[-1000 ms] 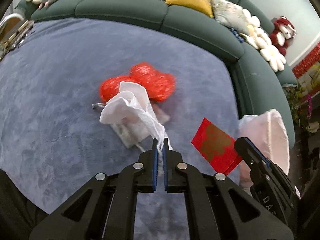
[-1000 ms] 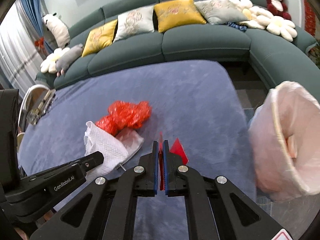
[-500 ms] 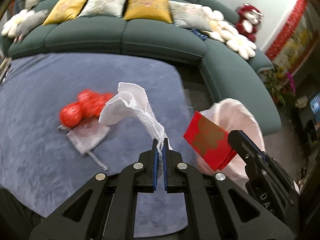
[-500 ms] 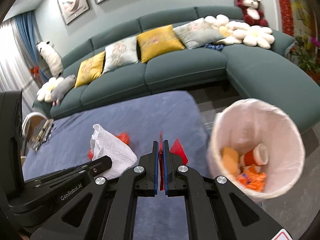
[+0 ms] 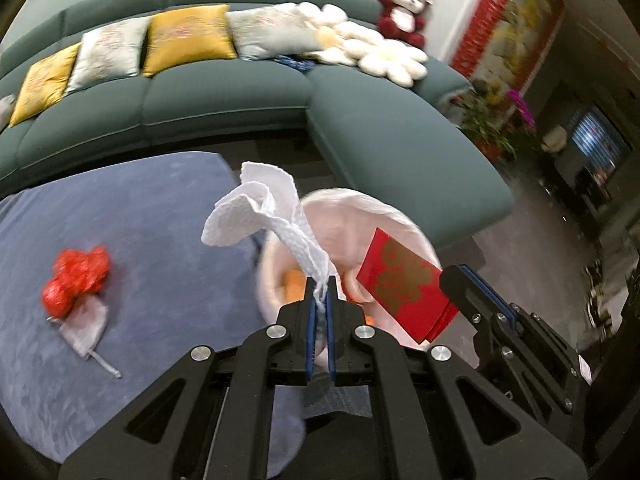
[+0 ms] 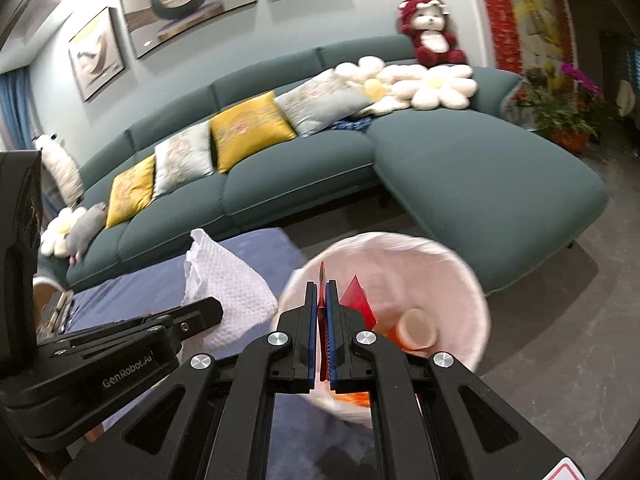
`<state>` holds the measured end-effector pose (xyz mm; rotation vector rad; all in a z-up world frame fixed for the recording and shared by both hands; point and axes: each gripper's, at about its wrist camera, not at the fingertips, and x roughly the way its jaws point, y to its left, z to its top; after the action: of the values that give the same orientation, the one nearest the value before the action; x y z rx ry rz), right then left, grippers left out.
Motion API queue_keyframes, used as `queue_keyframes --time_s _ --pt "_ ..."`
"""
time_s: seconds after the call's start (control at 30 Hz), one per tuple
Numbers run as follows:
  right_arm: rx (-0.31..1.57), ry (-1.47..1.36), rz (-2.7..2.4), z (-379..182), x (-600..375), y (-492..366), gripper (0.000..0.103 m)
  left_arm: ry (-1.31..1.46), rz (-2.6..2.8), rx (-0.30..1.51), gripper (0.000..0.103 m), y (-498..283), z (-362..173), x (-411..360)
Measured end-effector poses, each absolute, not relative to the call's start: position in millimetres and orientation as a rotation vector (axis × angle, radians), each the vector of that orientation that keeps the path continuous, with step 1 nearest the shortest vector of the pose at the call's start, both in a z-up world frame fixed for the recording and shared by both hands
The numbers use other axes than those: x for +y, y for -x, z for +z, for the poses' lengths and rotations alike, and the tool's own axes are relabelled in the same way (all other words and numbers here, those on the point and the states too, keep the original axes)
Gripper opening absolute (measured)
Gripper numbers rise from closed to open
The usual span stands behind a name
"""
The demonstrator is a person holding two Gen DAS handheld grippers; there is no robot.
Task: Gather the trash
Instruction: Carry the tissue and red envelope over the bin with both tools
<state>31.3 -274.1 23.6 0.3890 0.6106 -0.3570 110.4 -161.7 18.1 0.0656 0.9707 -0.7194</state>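
Left wrist view: the left tool point(image 5: 320, 280) is clenched on a white tissue point(image 5: 256, 210), held over the lined bin point(image 5: 404, 224). The right tool point(image 6: 322, 286) pinches a red envelope point(image 5: 404, 280) above the same bin, which already holds cups point(image 6: 416, 326). Red wrapping point(image 5: 76, 274) and a small pouch point(image 5: 84, 326) lie on the blue tabletop point(image 5: 152, 208).

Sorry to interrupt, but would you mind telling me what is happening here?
A person is collecting trash with two handheld tools. The left tool is shut on a white paper towel, and the right tool is shut on a red envelope. Both hang above the lined trash bin. A red plastic wad lies on the blue cloth.
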Motion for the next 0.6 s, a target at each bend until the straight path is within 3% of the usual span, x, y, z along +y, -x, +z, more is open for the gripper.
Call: queue_keyframes --time_s 0.5,0.6 --pt "0.607 -0.445 -0.439 9.1 -321.0 -12.2 0.005 -0.15 -0.789 1.038 0.006 -110.0 -4.6 -215.7" --pt "0.612 -0.453 -0.44 5.5 -323.8 -12.6 0.005 -0.132 -0.769 1.051 0.021 -117.2 -7.2 -216.2"
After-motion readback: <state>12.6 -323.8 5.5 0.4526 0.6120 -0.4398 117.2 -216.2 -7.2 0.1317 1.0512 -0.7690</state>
